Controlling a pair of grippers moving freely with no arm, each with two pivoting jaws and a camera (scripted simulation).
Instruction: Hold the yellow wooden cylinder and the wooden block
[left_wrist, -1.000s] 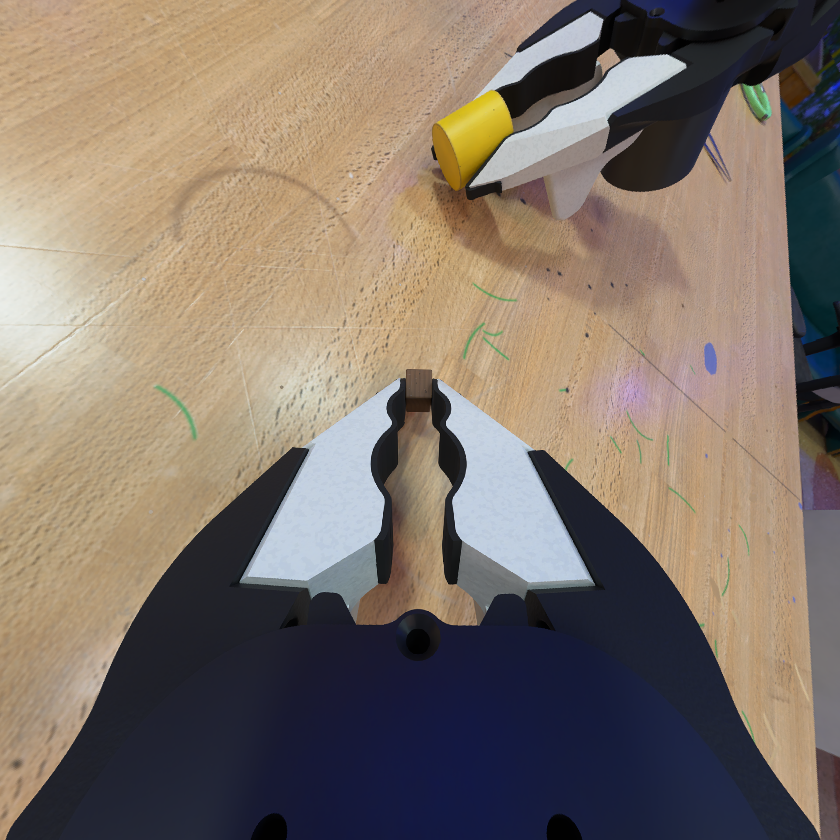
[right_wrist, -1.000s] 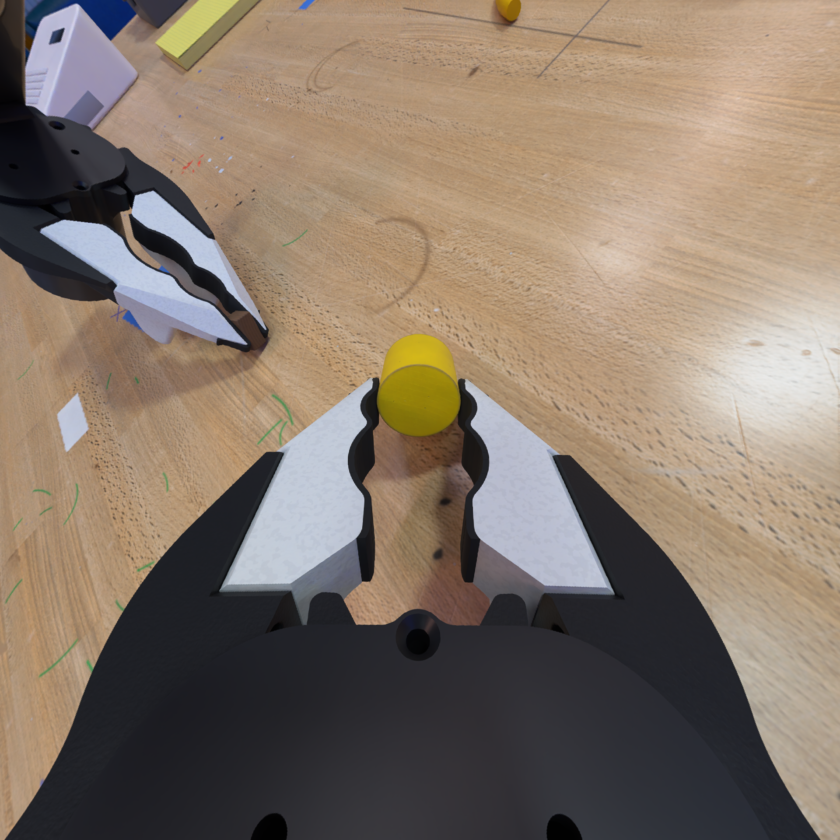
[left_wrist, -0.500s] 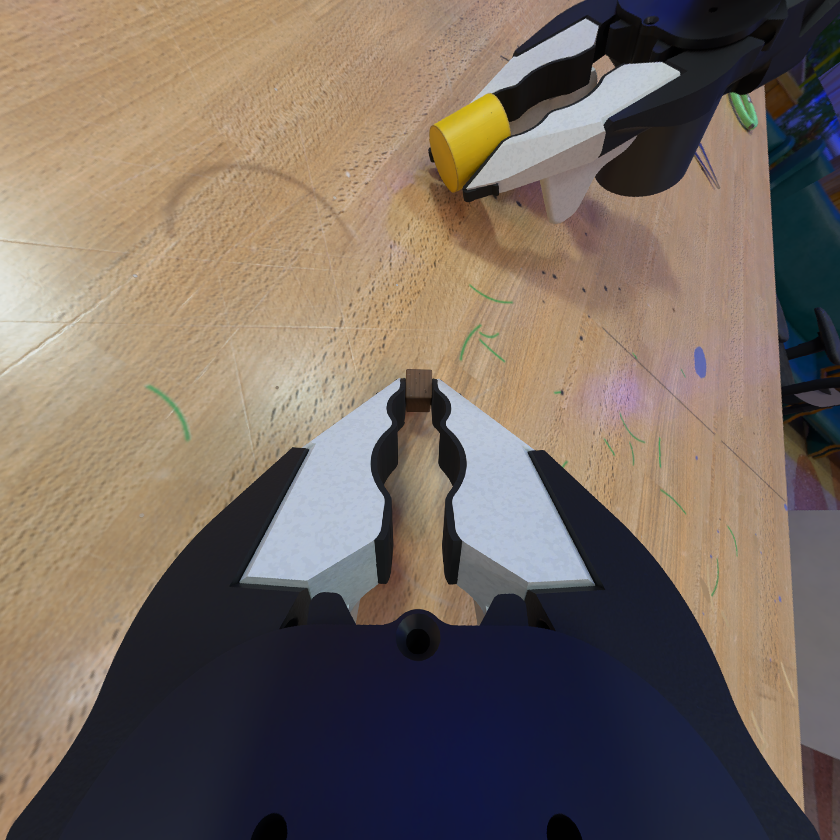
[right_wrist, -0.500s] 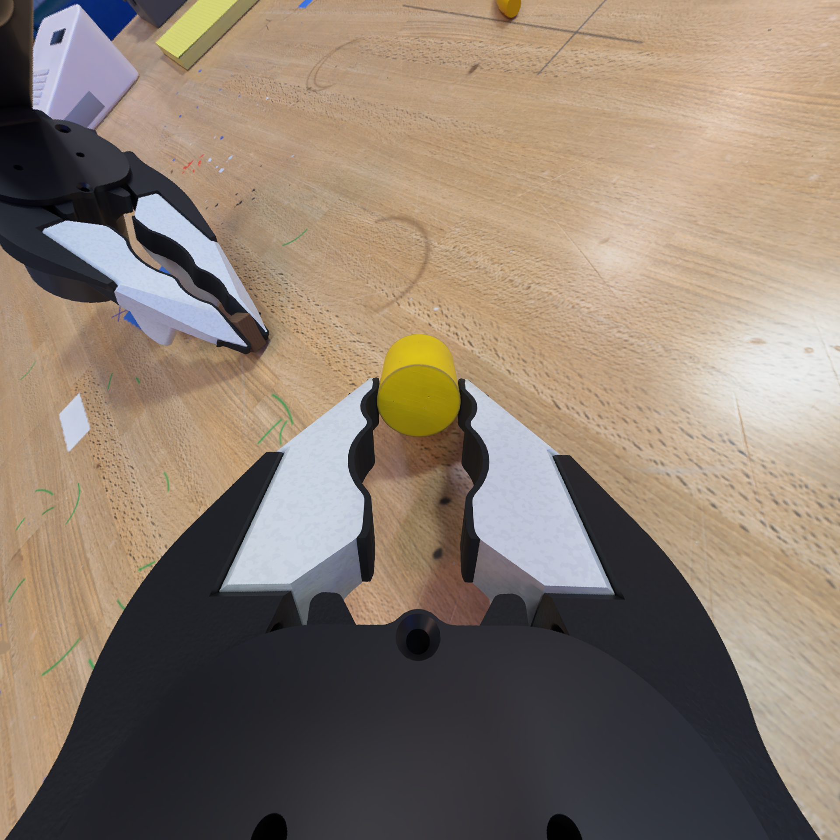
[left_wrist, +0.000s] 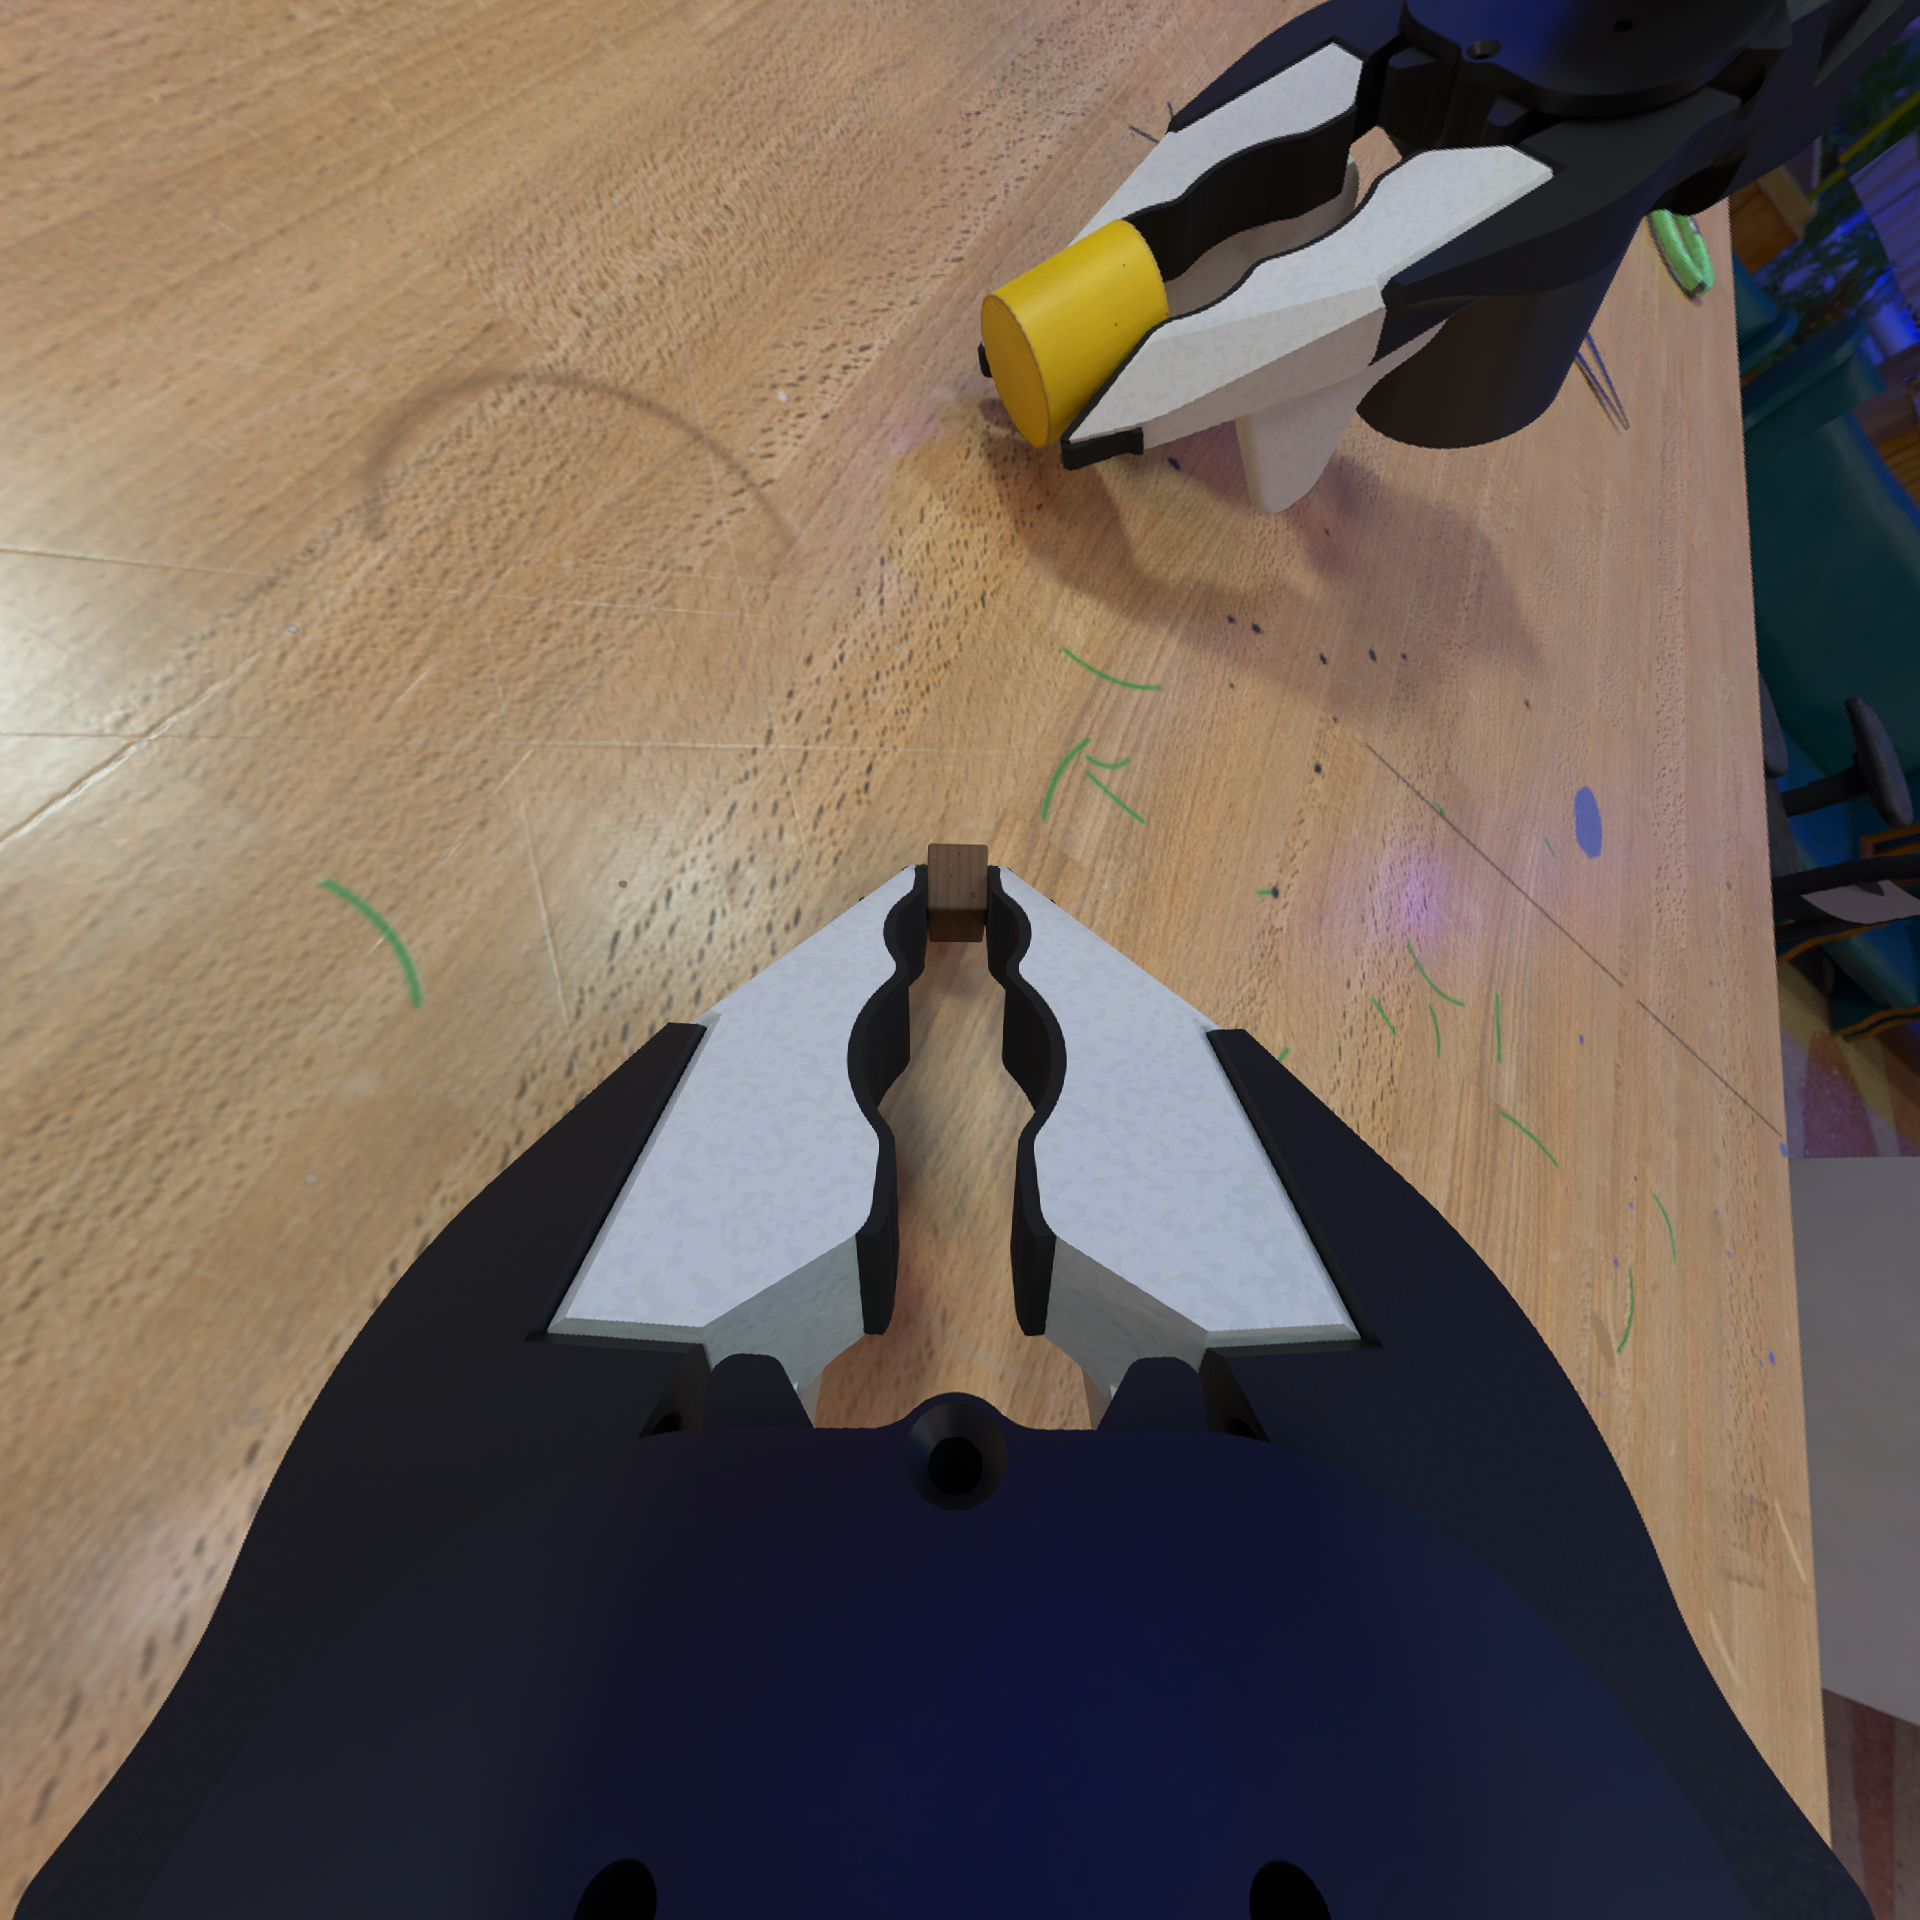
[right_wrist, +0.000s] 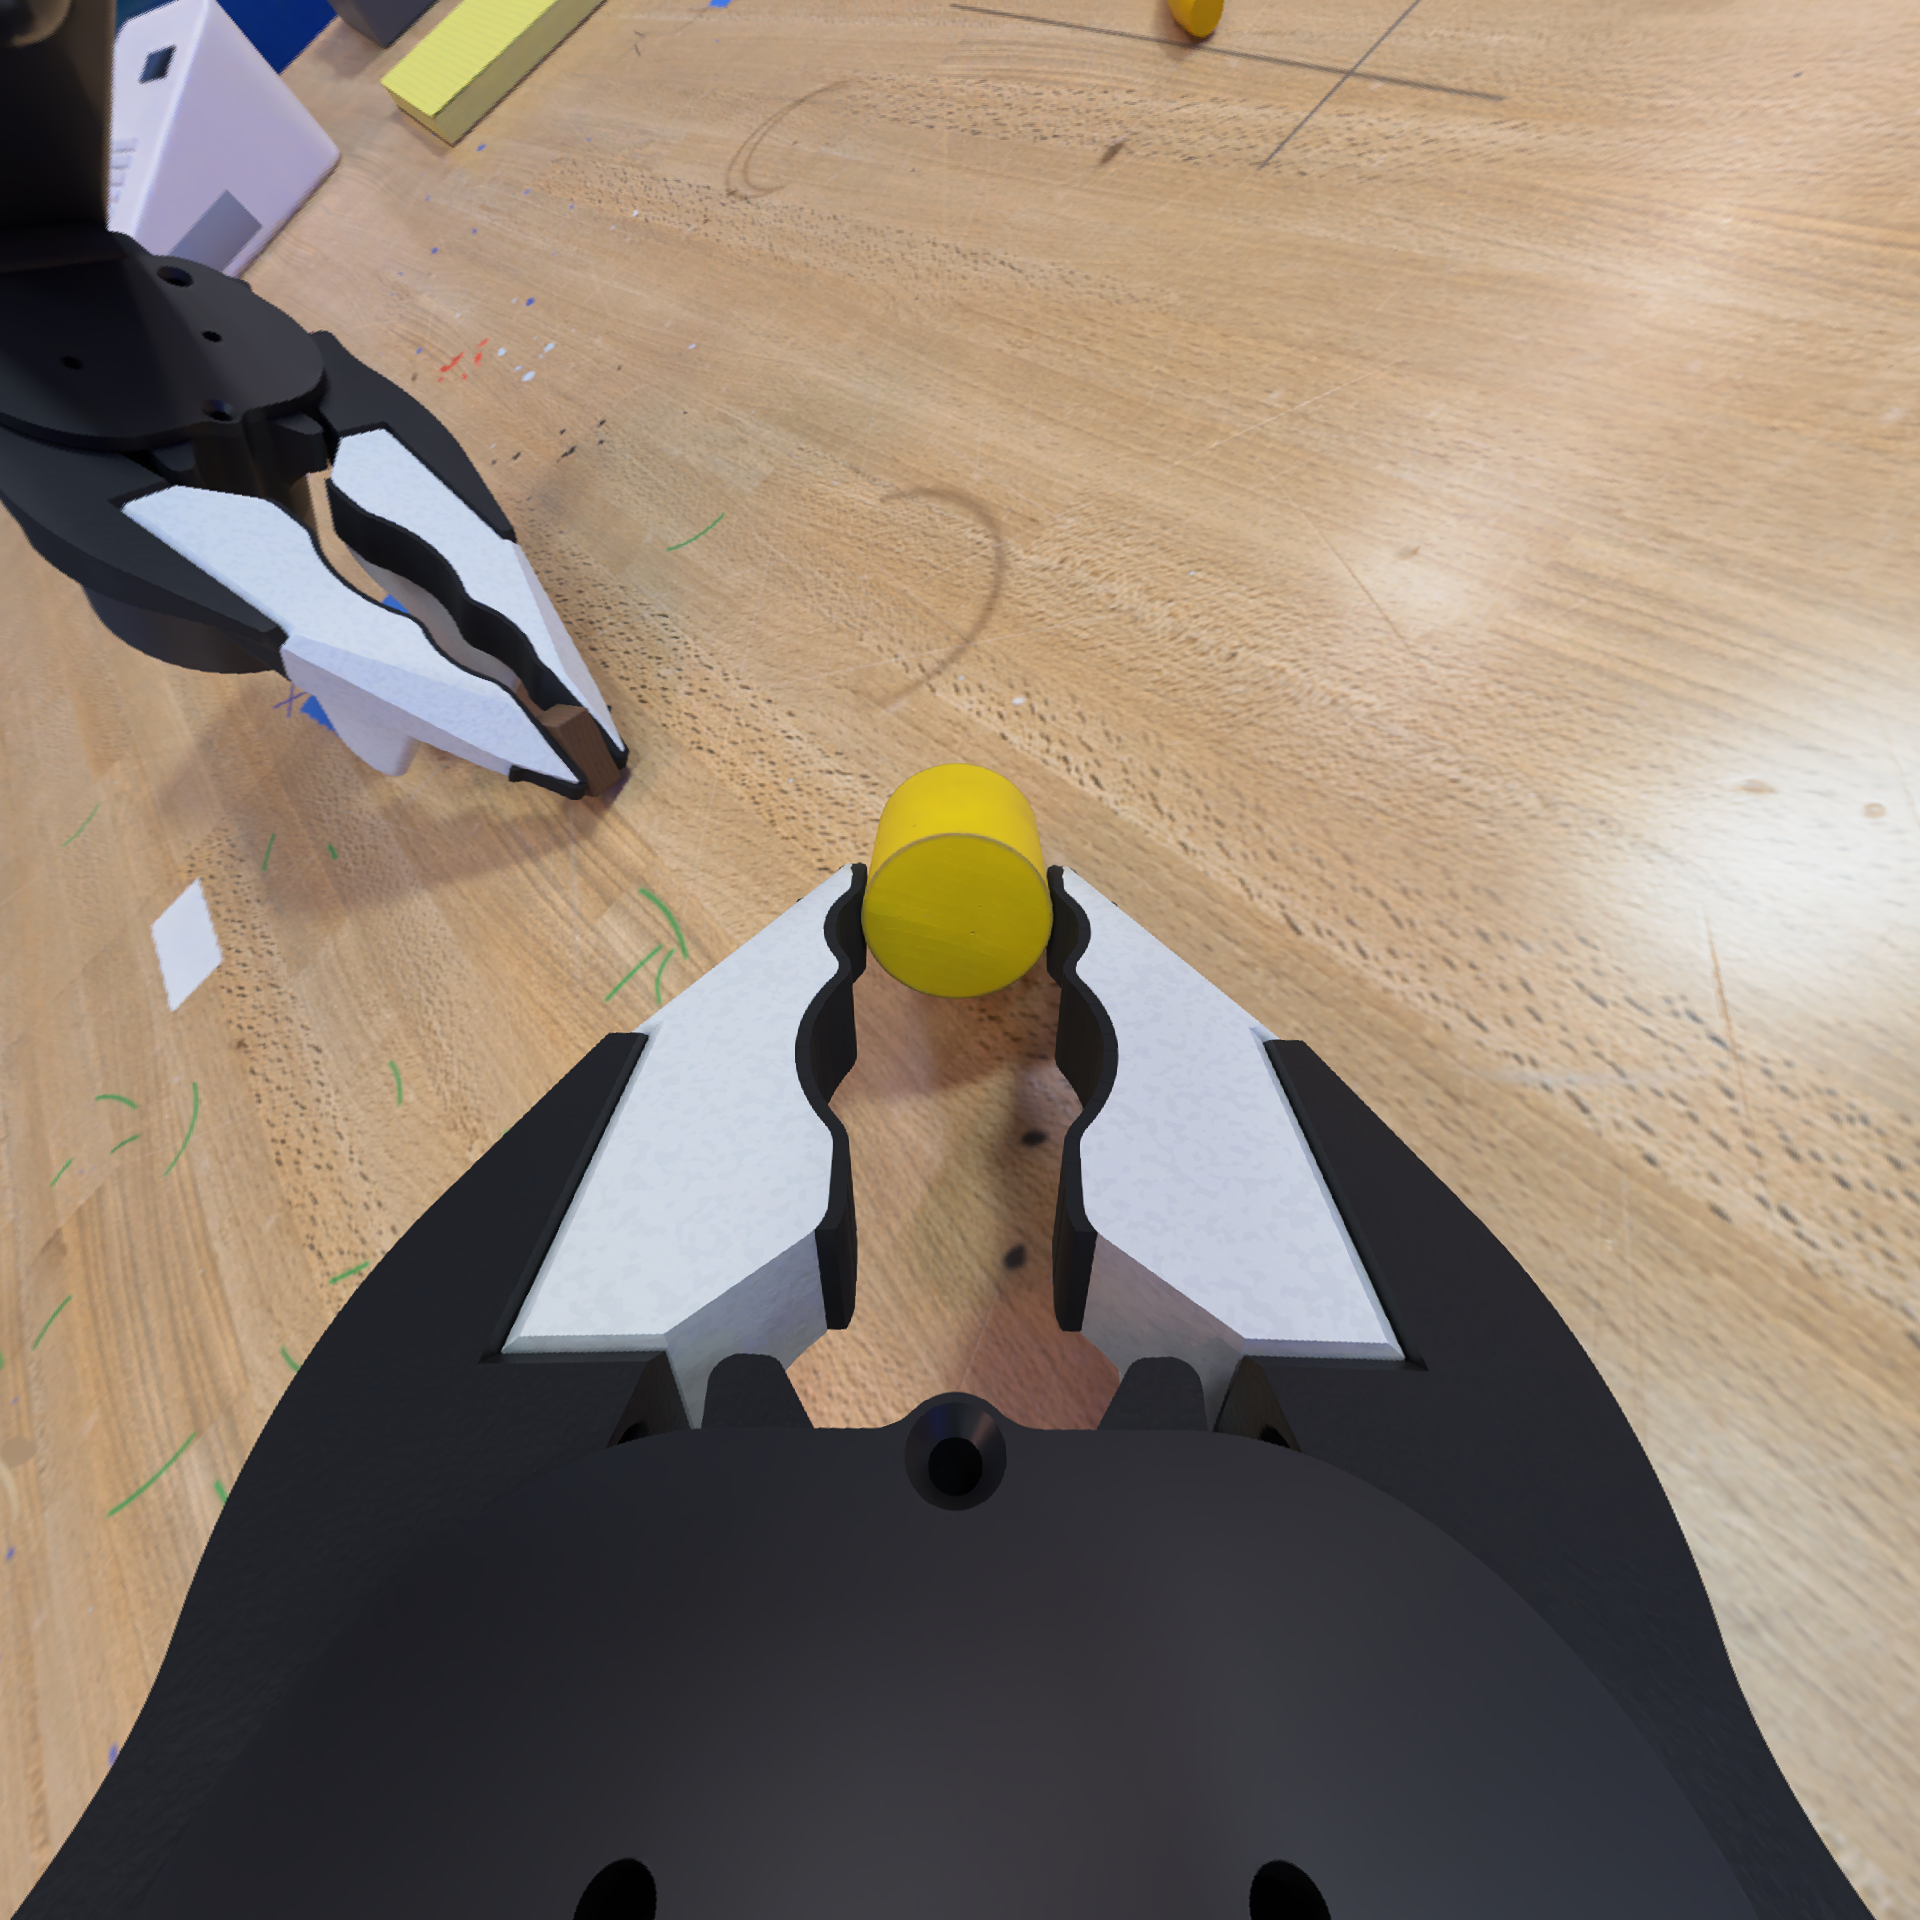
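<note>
Wooden block (left_wrist: 957, 902) clamped in left gripper (left_wrist: 957, 906); yellow wooden cylinder (right_wrist: 956, 899) clamped in right gripper (right_wrist: 956, 920).

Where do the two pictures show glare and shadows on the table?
Left wrist view: a pale glare patch on the wooden table at the left edge; a soft shadow under the right tool holding the yellow wooden cylinder. Right wrist view: glare at the right; a shadow under the left tool.

Pale wooden tabletop (left_wrist: 416, 312) marked with green pen strokes, dark specks and a curved scuff, glare patch (right_wrist: 1455, 582) seen on the grain, teal furniture (left_wrist: 1829, 582) glimpsed past the table's right edge, dark chair (left_wrist: 1870, 769) partly seen there.
</note>
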